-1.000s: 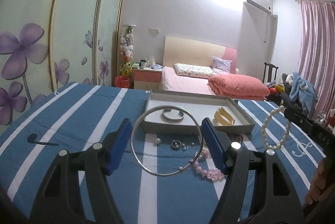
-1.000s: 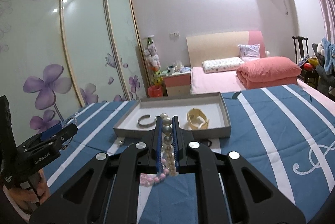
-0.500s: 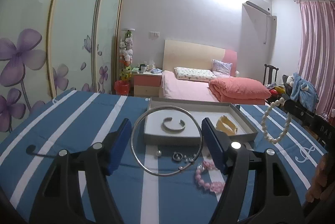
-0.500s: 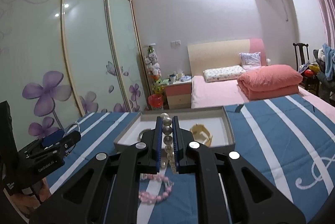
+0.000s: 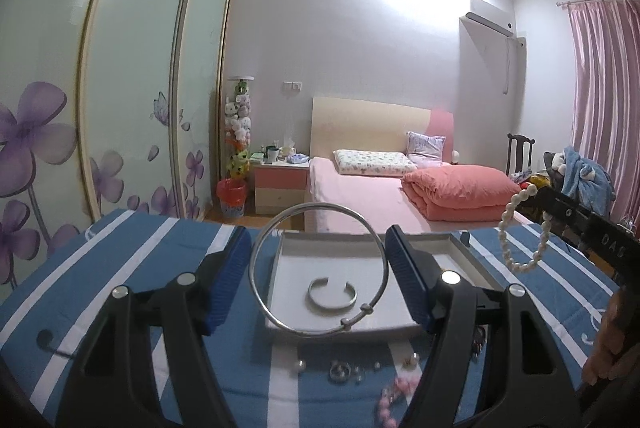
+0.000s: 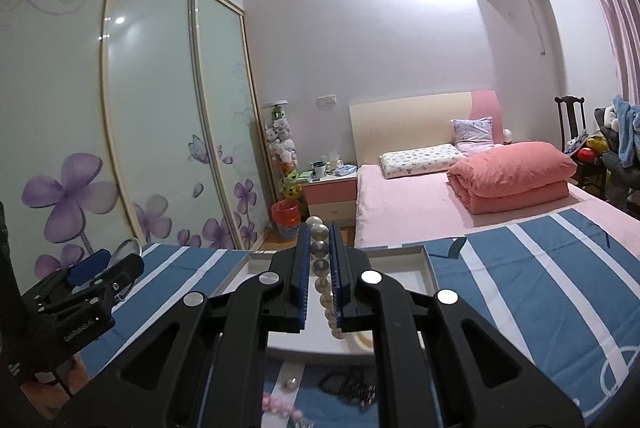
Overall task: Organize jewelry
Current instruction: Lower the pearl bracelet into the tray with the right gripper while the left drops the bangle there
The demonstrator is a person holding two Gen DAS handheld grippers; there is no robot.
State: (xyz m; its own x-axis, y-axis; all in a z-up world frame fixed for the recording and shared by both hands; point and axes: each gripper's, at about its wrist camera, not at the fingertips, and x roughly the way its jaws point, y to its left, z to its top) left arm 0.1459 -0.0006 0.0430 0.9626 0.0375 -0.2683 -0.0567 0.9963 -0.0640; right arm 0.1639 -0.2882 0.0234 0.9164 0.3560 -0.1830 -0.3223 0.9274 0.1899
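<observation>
Silver bangle (image 5: pixel 318 270) stands upright, pinched between the left gripper's (image 5: pixel 318 280) blue pads, over the white tray (image 5: pixel 460 252). A silver cuff (image 5: pixel 332 294) lies in the tray. At 3 o'clock, the right gripper (image 6: pixel 320 268) is clamped on a pearl bracelet (image 6: pixel 322 268), which dangles. Pink beads (image 5: pixel 394 396) and small rings (image 5: pixel 340 372) lie at 6 o'clock on the striped cloth (image 5: pixel 120 268).

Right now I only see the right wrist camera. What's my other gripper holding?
Observer: The left gripper holds a big silver bangle between its pads.
Operator: Is anything in the tray yet?
Observer: Yes, a silver cuff lies flat in the tray.
Operator: Do my pearls hang free?
Observer: Yes, the pearls dangle in a loop below the right gripper.
</observation>
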